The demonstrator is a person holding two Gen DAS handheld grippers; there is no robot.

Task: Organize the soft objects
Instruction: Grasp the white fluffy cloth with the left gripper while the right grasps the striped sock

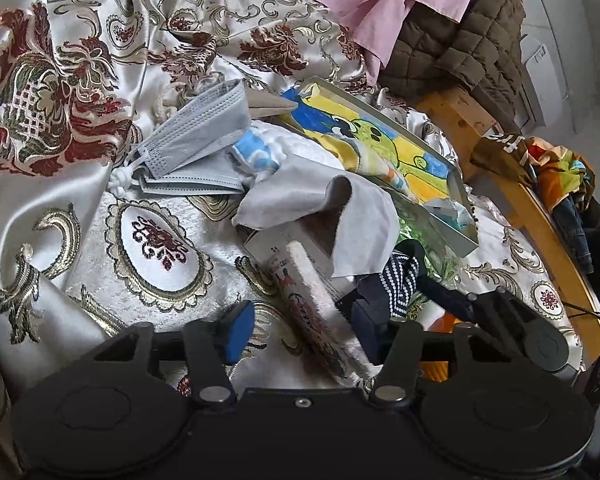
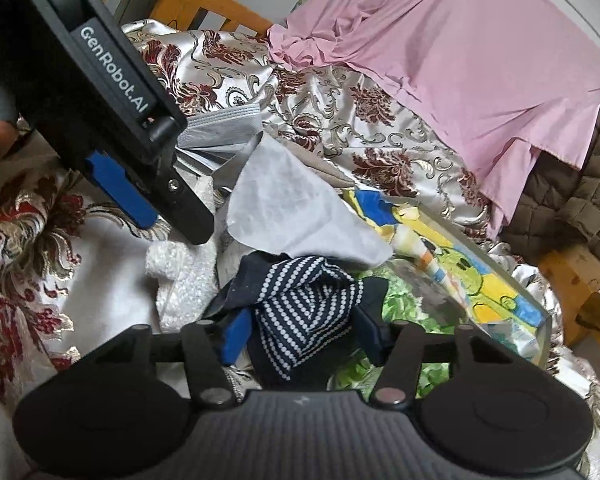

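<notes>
Right wrist view: our right gripper point(image 2: 300, 336) has its blue pads on either side of a bunched navy cloth with white dotted stripes point(image 2: 300, 308), pinching it where it lies on the heap. It sits on a brocade bedspread point(image 2: 380, 128), just beside a grey wipe point(image 2: 292, 204) and a shallow box with a cartoon print point(image 2: 496, 284).

Left wrist view: our left gripper point(image 1: 304, 332) straddles a flat printed packet with a fuzzy white strip point(image 1: 312, 280). We cannot tell whether the pads press it.

We judge the risks plain. The grey wipe overlaps the navy cloth, so lifting could drag it along. The two grippers are close and could collide. Slippery satin may let the packet slide away.
</notes>
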